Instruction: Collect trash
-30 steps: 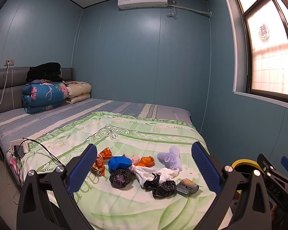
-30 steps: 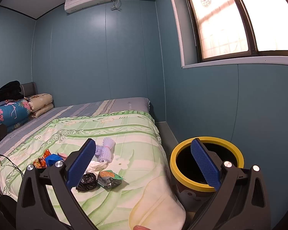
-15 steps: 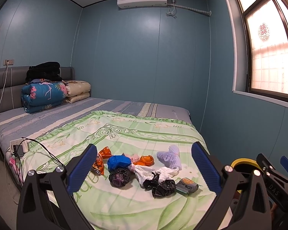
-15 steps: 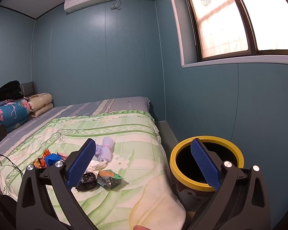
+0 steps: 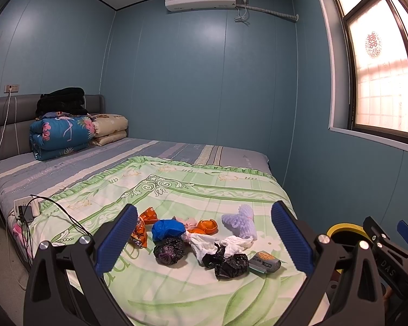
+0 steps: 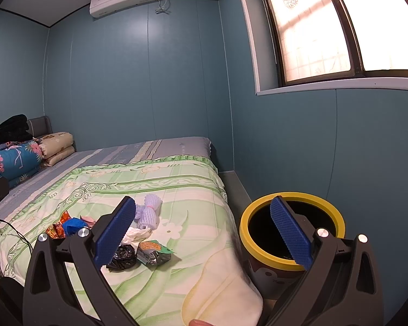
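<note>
Lying beyond spread jaws, trash [image 5: 201,240]

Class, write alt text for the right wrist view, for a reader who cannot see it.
An open, empty right hand-held gripper with blue ribbed pads points between a yellow-rimmed dark bin on the floor and a green floral bedspread. Crumpled wrappers, including a lilac foam net and a black plastic bag, lie on the bedspread to the left.

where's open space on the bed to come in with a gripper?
Bare quilt between the trash pile and the near edge, and beyond the pile toward the striped sheet. Crowded: the pile's middle, and the cable and power strip at the left edge.
</note>
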